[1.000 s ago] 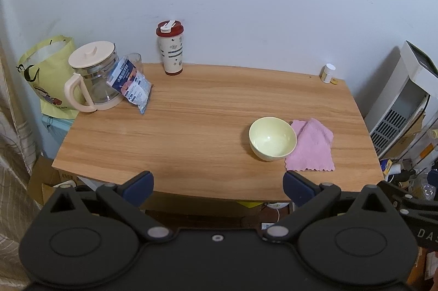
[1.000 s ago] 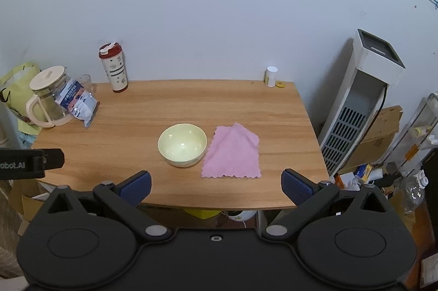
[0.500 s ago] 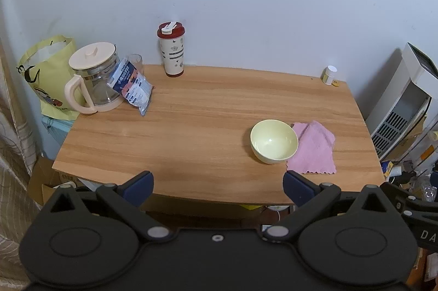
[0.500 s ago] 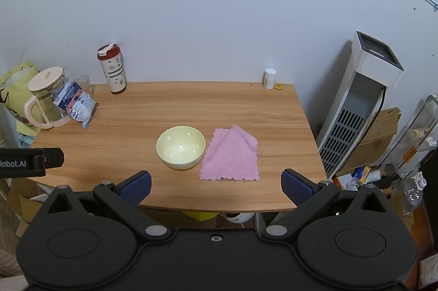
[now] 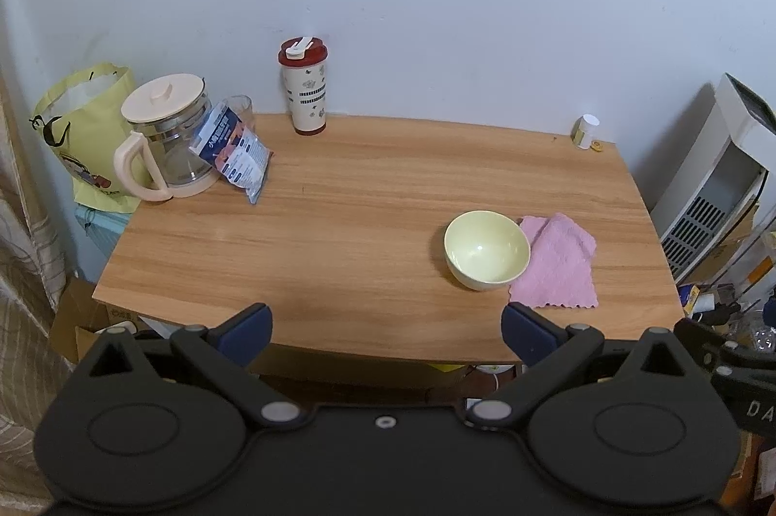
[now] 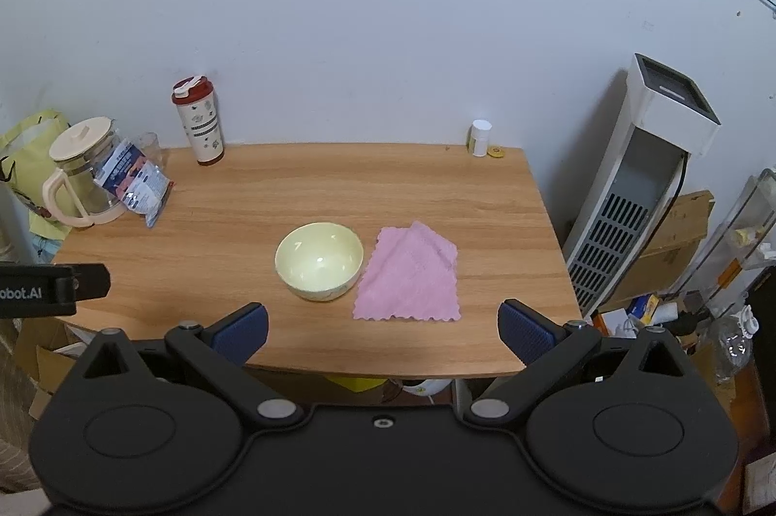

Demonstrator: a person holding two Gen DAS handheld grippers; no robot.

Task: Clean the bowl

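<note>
The left gripper and right gripper both hang spread wide, holding nothing, short of the wooden table's near edge. Ahead of the right gripper, slightly left, the pale yellow bowl sits upright, with the pink cloth just beside it on its right. Beyond, far left, a glass kettle props a printed packet, its writing unreadable. The black bar at the right view's left edge reads "obot.AI".

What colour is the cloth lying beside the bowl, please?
The cloth is pink, clearest in the right wrist view.
</note>
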